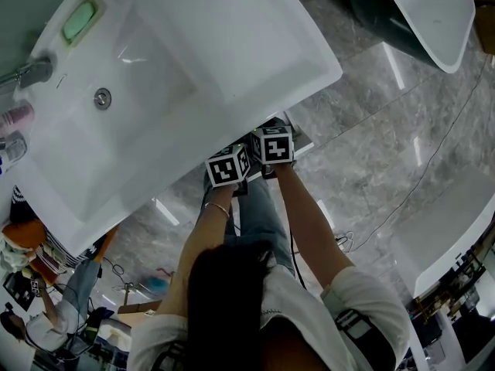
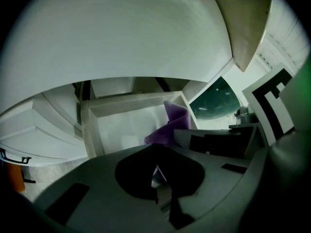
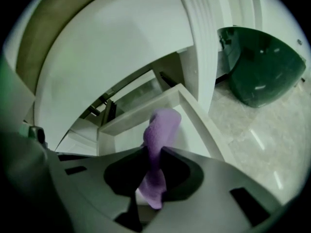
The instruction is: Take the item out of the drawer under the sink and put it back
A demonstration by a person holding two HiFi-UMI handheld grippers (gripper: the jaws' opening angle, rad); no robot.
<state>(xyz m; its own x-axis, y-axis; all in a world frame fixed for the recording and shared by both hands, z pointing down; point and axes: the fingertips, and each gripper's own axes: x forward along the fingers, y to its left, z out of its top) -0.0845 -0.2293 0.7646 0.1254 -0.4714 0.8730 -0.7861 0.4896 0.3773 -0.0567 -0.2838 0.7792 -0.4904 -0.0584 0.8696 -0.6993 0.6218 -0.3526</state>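
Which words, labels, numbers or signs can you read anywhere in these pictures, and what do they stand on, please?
No words or numbers are readable.
Marker cubes: black-and-white square patterns only, no letters.
Bottles beside the sink: print too small to read.
Purple cloth: no print visible.

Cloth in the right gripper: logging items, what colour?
Purple cloth, clearest in right gripper view.

The white drawer (image 3: 199, 118) stands open under the sink (image 1: 232, 60), above a grey marbled floor (image 1: 371, 130) where a thin cable (image 1: 424, 168) trails beside the sink.
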